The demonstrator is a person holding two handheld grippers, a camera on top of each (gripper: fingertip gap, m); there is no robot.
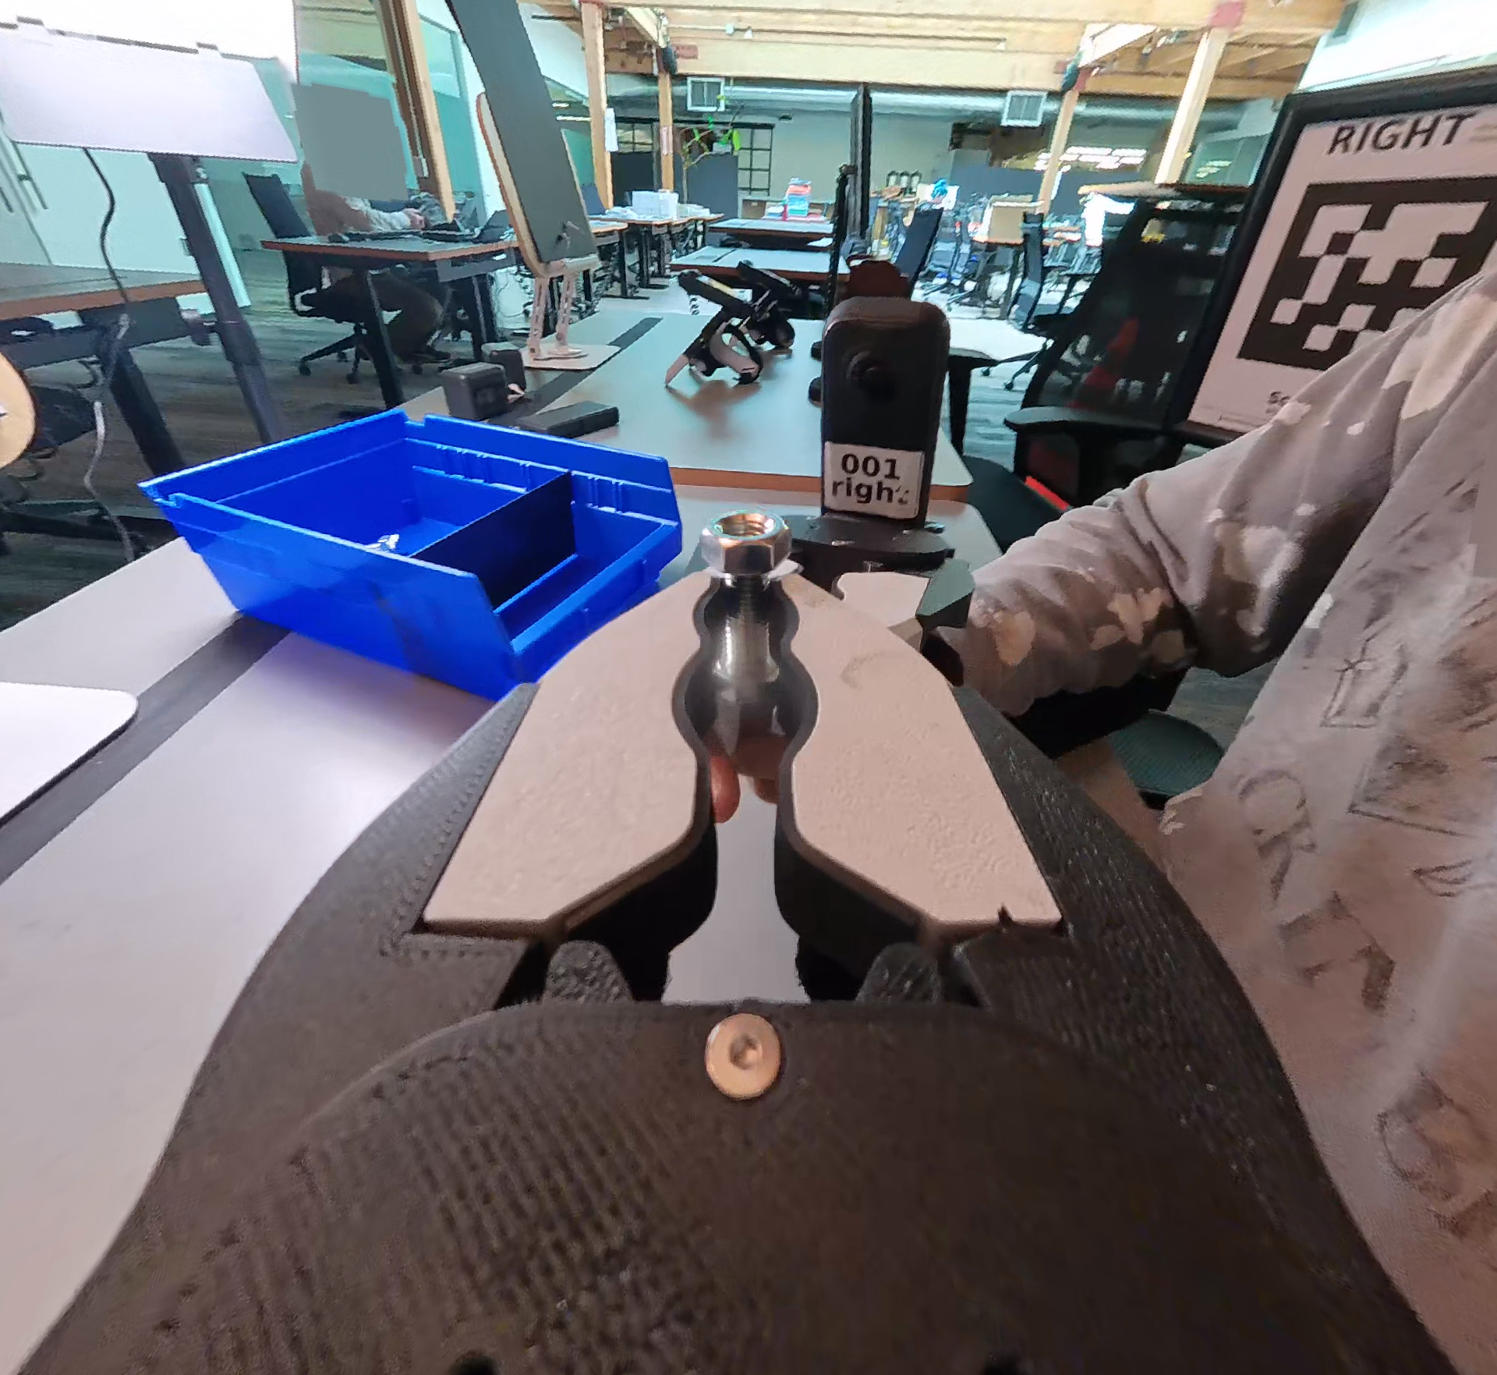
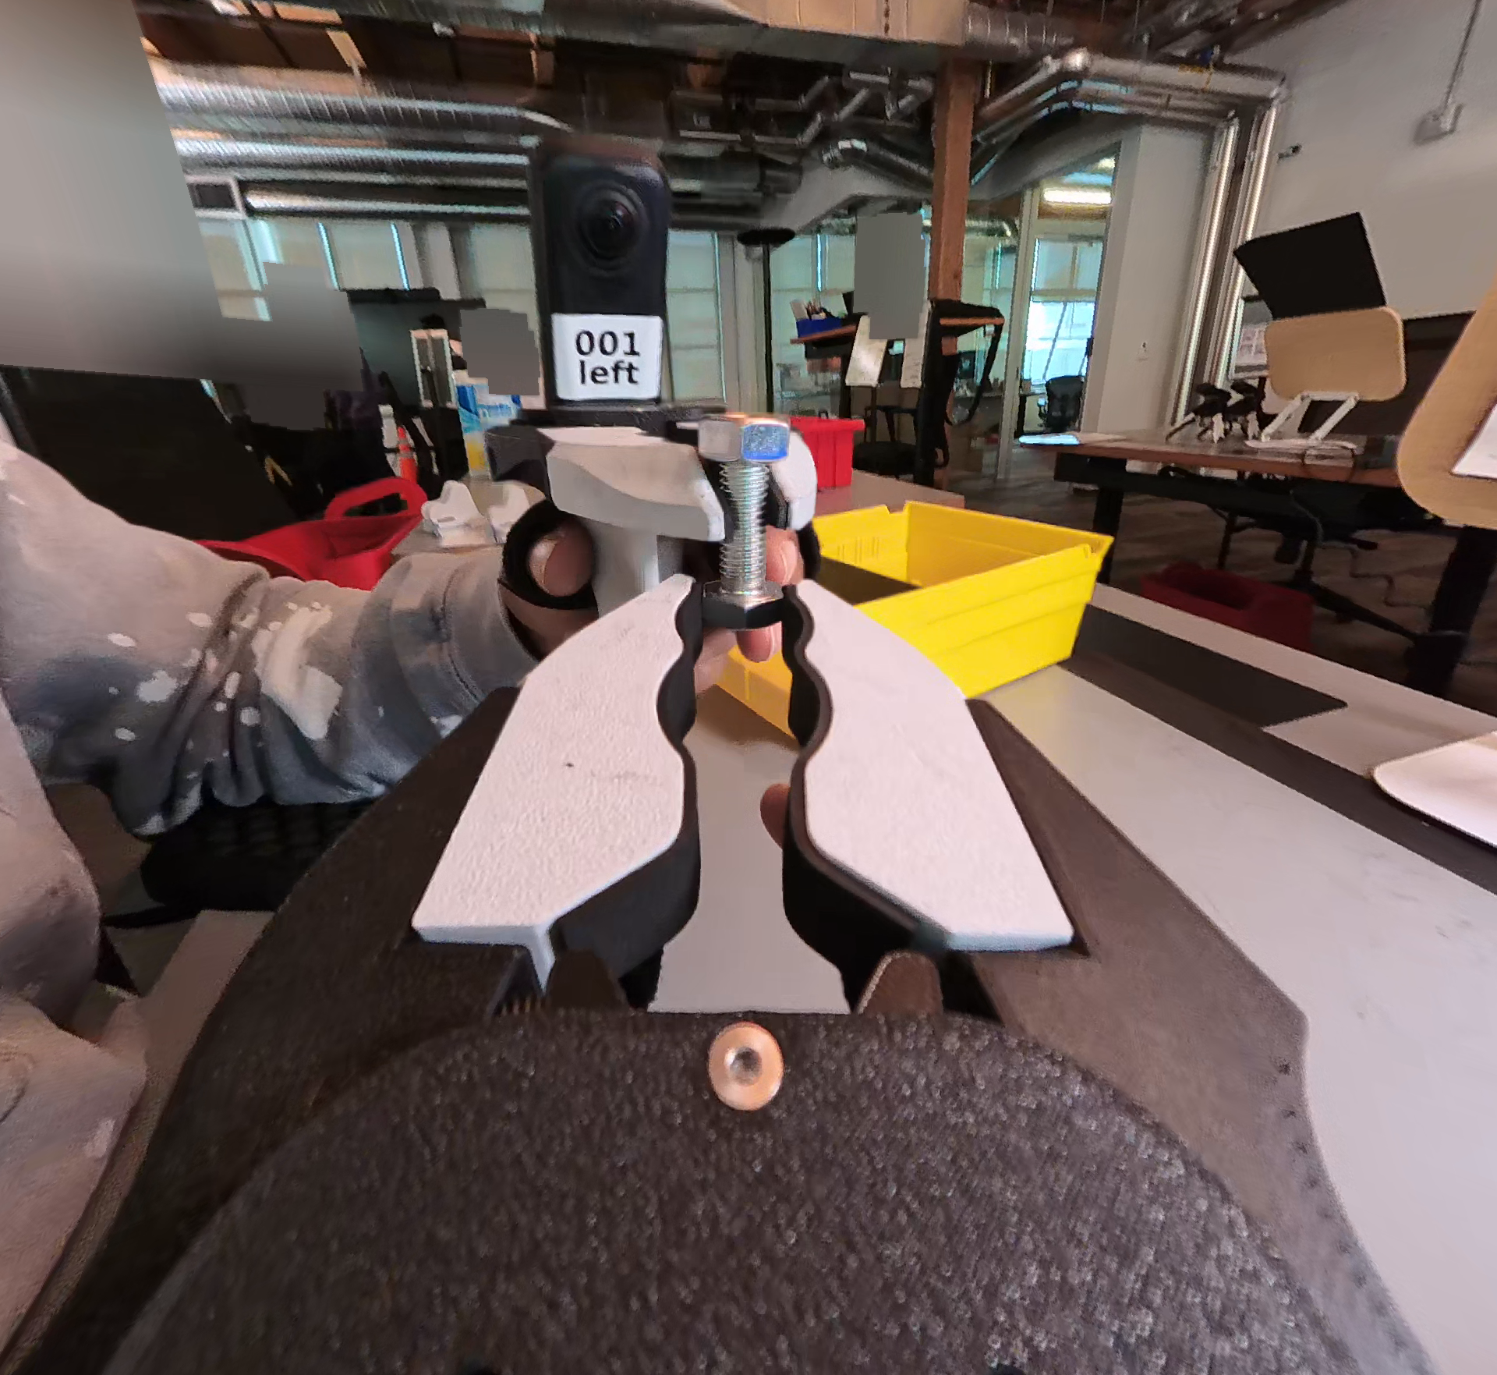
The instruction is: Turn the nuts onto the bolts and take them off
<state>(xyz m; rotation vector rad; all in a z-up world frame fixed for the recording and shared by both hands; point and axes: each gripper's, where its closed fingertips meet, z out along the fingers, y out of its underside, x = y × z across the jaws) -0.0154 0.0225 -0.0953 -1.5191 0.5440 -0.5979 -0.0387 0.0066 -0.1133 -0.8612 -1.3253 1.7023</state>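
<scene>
A silver bolt stands upright between the two grippers, above the grey table. My left gripper is shut on the bolt just under its hex head. In the right wrist view the left gripper reaches in from the left. My right gripper is shut on a hex nut at the lower end of the threaded shaft. In the left wrist view the right gripper shows just behind the bolt. The nut is hidden under my fingers there.
A blue divided bin sits on the table left of the left gripper. A yellow bin sits behind the right gripper. A white flat object lies at the table's side. A person's sleeves hold both grippers. The grippers are tip to tip, or close to it.
</scene>
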